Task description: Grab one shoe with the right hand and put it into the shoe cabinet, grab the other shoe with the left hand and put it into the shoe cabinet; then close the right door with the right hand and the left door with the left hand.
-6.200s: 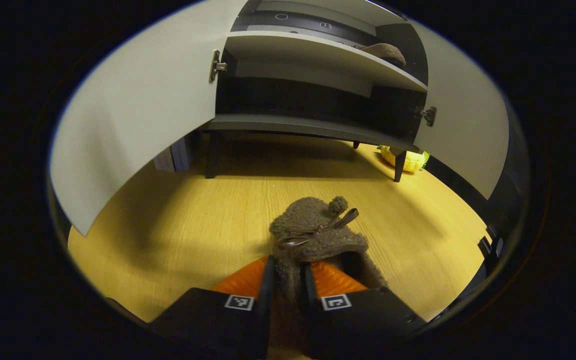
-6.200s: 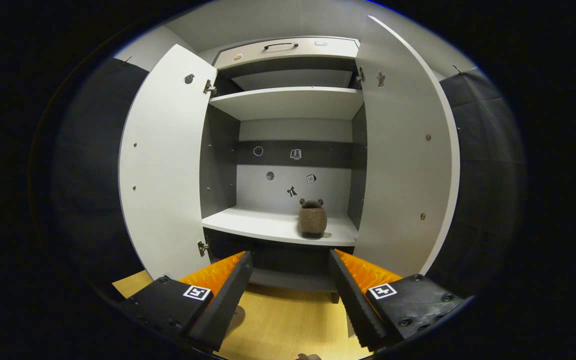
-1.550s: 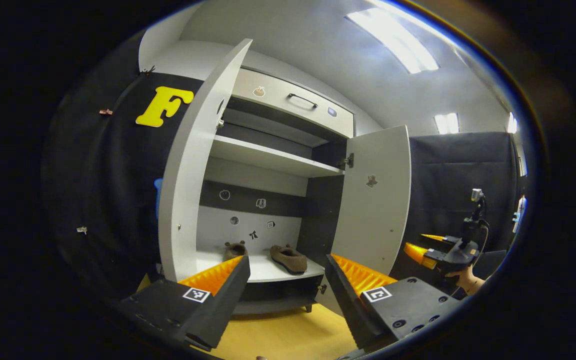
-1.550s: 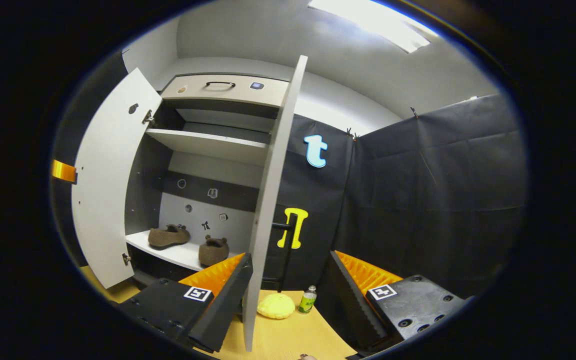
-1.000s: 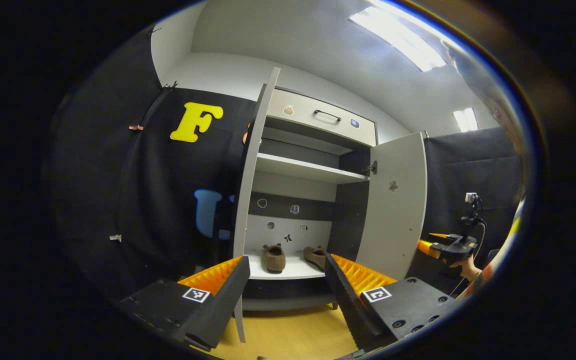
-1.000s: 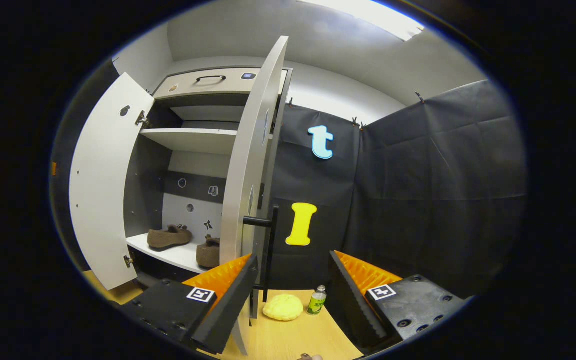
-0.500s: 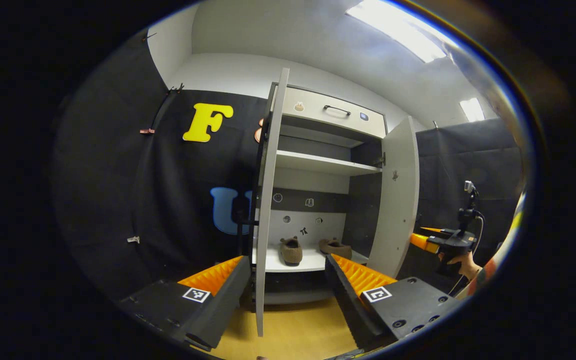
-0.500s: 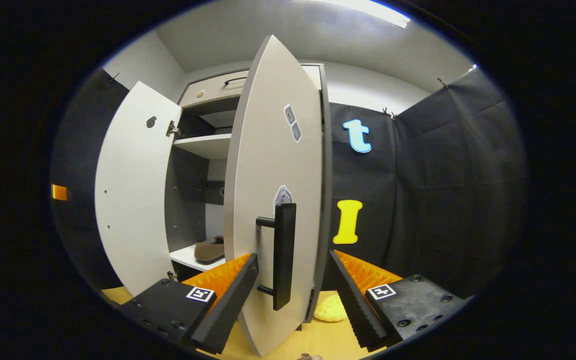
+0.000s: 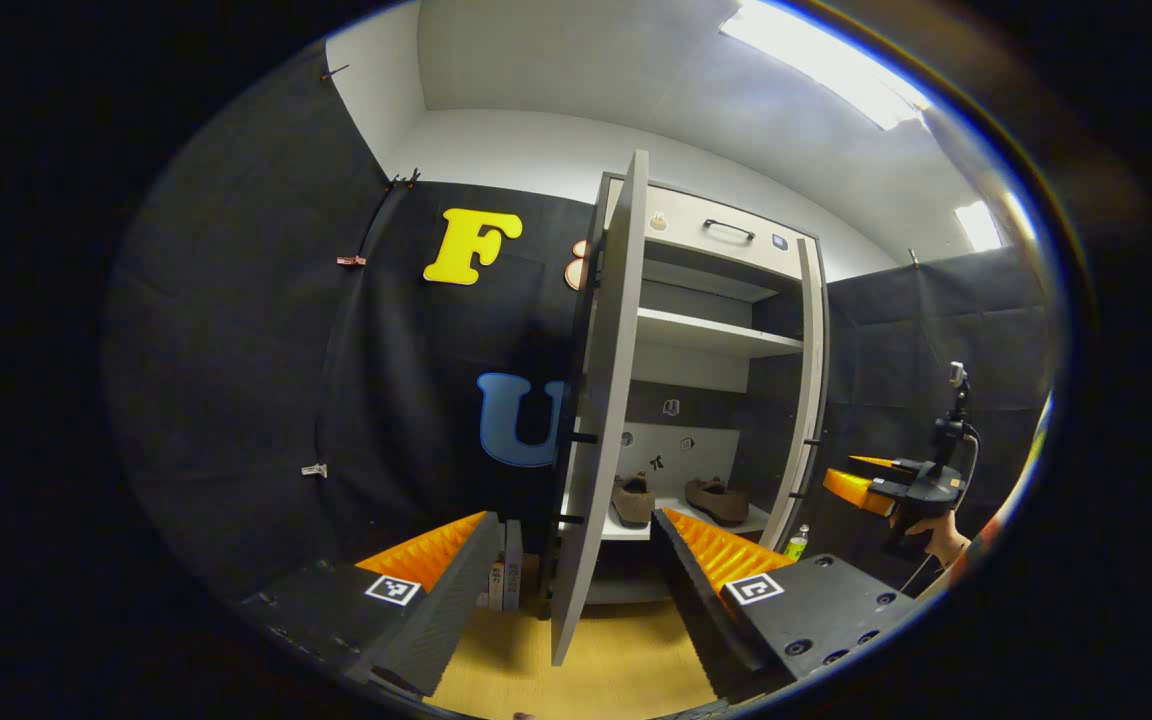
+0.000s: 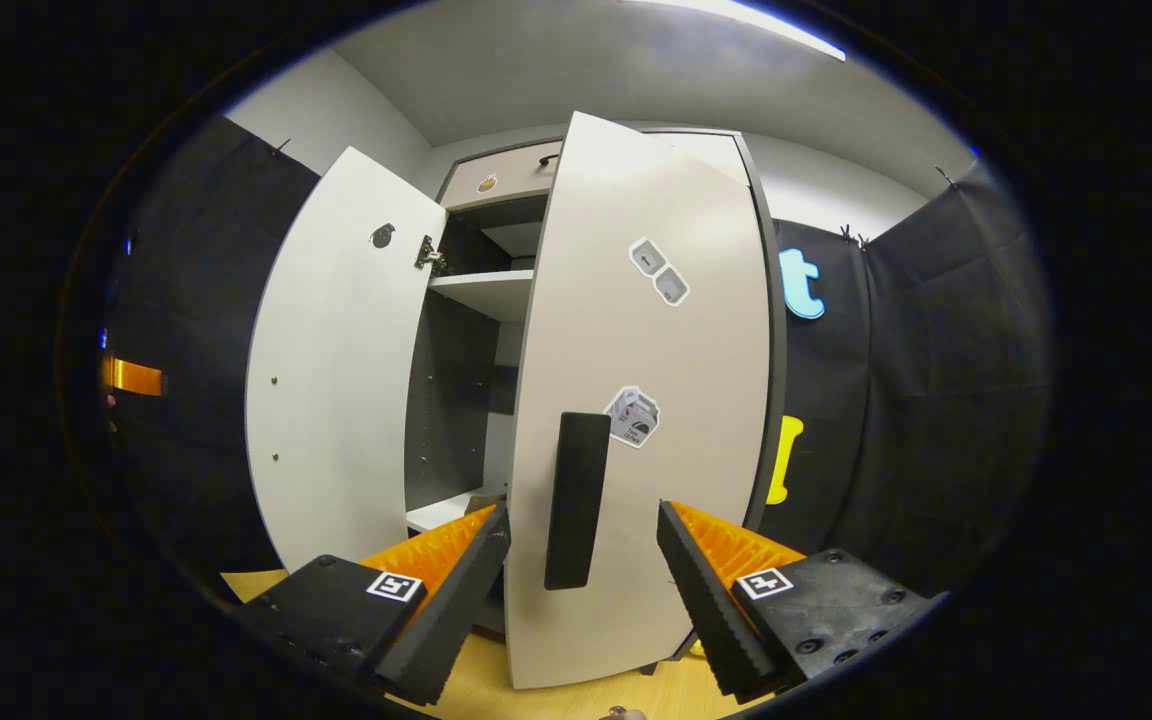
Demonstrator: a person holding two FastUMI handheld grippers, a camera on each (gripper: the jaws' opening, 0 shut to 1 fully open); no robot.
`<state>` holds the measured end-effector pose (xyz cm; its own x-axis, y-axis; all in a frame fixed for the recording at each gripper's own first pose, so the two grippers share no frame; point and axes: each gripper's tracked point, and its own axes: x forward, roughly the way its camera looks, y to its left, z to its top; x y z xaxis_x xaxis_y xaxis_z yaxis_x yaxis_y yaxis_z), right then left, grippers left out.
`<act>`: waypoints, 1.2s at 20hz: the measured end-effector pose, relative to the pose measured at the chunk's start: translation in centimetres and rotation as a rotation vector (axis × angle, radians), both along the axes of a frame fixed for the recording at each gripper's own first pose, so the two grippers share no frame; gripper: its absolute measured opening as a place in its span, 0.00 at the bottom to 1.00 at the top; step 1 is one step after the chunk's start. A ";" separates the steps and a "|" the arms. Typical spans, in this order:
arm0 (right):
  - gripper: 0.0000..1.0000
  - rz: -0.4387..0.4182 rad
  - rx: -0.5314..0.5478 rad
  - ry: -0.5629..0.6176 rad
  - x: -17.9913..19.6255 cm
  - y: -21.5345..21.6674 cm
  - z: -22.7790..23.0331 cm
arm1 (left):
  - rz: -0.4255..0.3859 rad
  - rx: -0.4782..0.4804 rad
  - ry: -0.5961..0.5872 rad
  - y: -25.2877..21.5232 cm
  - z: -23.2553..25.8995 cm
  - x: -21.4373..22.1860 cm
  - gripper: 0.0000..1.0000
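Left gripper view: two brown shoes sit side by side on the lower shelf (image 9: 626,527) of the shoe cabinet (image 9: 726,240) — one shoe (image 9: 632,497) toe-on to the camera, the other shoe (image 9: 718,499) lying more sideways to its right. The left door (image 9: 600,420) stands open, seen nearly edge-on, its bottom edge hanging between the left gripper (image 9: 573,580) fingers but farther off; the fingers are spread wide with nothing between them. The right door (image 9: 808,400) shows as a narrow strip, swung partway in. To its right, a hand (image 9: 926,533) holds the right gripper (image 9: 861,480) near that door. A small green bottle (image 9: 796,545) stands on the wooden floor (image 9: 596,680) by the cabinet's right foot; books (image 9: 504,575) lean at its left foot.

Right gripper view: the right door (image 10: 651,400) faces the camera with its dark handle (image 10: 576,500) centred above the right gripper (image 10: 581,590) — fingers apart, not touching the handle. Stickers (image 10: 661,272) dot the door panel. The left door (image 10: 336,370) stands open beyond, with an upper shelf (image 10: 481,290) visible in the gap.
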<state>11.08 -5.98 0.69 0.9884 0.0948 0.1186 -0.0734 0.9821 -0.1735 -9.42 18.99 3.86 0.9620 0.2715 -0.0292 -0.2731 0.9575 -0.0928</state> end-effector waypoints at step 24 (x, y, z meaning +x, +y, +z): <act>0.98 -0.200 0.065 0.071 -7.5 -5.6 -2.6 | -0.172 -0.080 0.009 0.9 -3.0 13.3 0.95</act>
